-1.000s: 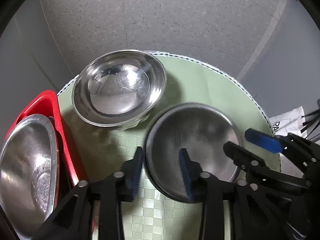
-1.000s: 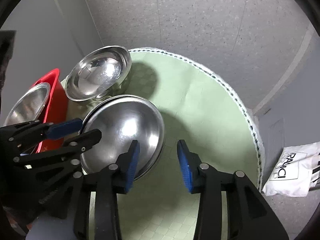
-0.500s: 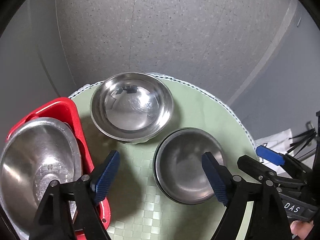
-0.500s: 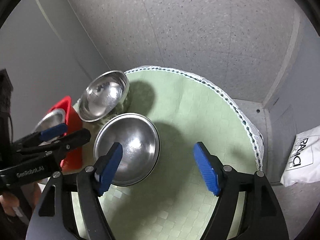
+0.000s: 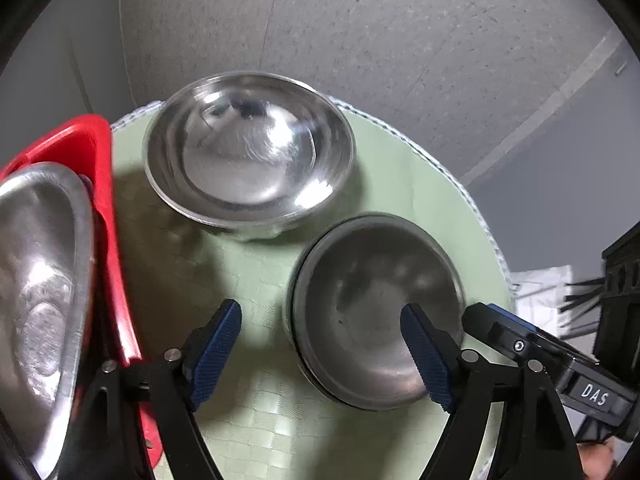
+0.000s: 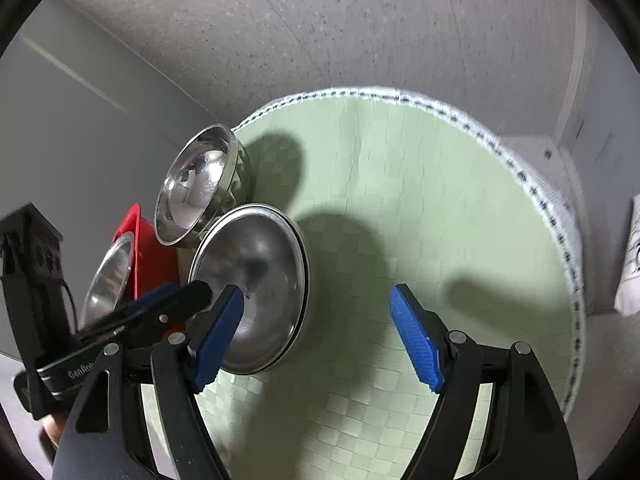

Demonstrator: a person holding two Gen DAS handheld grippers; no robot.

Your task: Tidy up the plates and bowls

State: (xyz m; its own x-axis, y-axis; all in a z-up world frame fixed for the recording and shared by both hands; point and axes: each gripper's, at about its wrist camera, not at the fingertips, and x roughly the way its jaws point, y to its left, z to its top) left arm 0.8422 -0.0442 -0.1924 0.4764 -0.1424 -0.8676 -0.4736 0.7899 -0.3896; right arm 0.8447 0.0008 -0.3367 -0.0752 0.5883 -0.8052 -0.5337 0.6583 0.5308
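Left gripper point(image 5: 320, 354): your jaws stand wide but are narrowing a little; nothing is pressed between them. The right pad overlaps the plate's near side in the left view; whether it touches, you cannot tell.
Right gripper point(image 6: 318, 338): your jaws are spread wide and hold nothing; between the pads you see only mat. Its left pad sits in front of the plate's rim.
Plate point(image 5: 376, 312): shallow steel dish, lying flat on the mat, right of centre in the left view. It is out of both grips.
Bowl point(image 5: 250, 158): deeper steel bowl, upright on the mat, just behind the plate and close to it. Its rim reaches over the plate's edge in the right view point(image 6: 196, 192); contact cannot be told.
Rack point(image 5: 108, 216): red plastic, at the mat's left edge, beside the bowl.
Racked dish point(image 5: 40, 304): steel, tilted on edge inside the rack, hollow side facing you.
Mat point(image 6: 400, 208): round, pale green check, white trim with dark marks; it carries the plate and bowl.
Bag point(image 6: 636, 264): white, printed, on the floor right of the mat, mostly cut off.
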